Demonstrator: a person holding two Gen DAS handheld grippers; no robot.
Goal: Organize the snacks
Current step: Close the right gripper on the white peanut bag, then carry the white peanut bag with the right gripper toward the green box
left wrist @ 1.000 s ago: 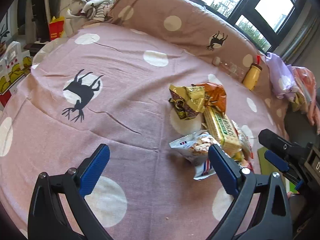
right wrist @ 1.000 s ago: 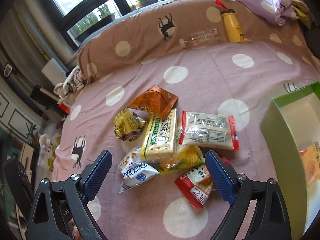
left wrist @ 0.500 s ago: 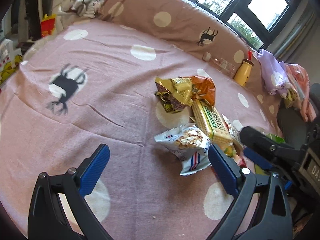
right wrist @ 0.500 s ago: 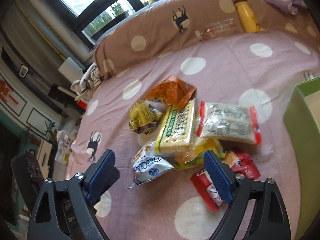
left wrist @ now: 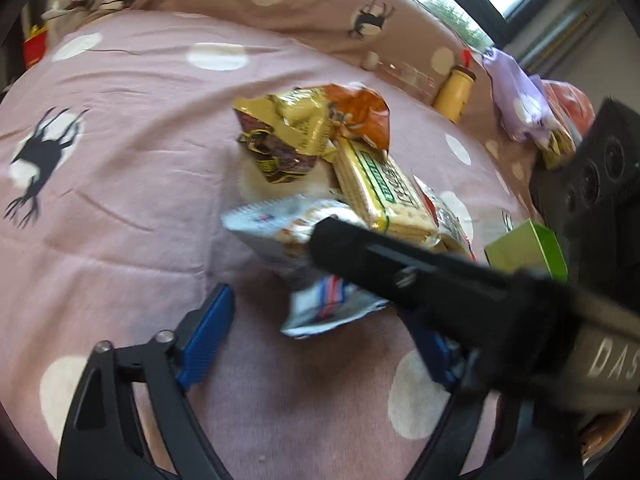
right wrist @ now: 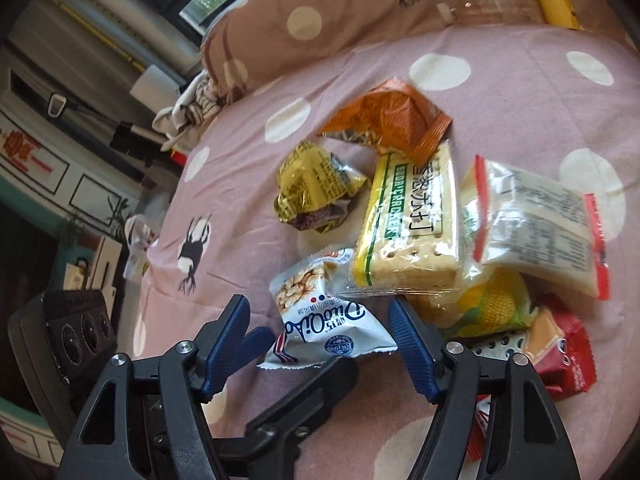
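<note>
The right gripper's arm (left wrist: 440,284) hides my left gripper's right finger, and the white peanut packet (left wrist: 280,228) looks blurred.

You can read "DuoQiAo" on the white peanut packet (right wrist: 320,320), "SODA CRACKER" in green on the yellow cracker pack (right wrist: 408,216), "DAS" on the black device body (left wrist: 612,360). Other print too blurred.

Pink white-dotted bedspread (right wrist: 500,52); orange packet (right wrist: 394,120); blue fingers (right wrist: 224,344).
</note>
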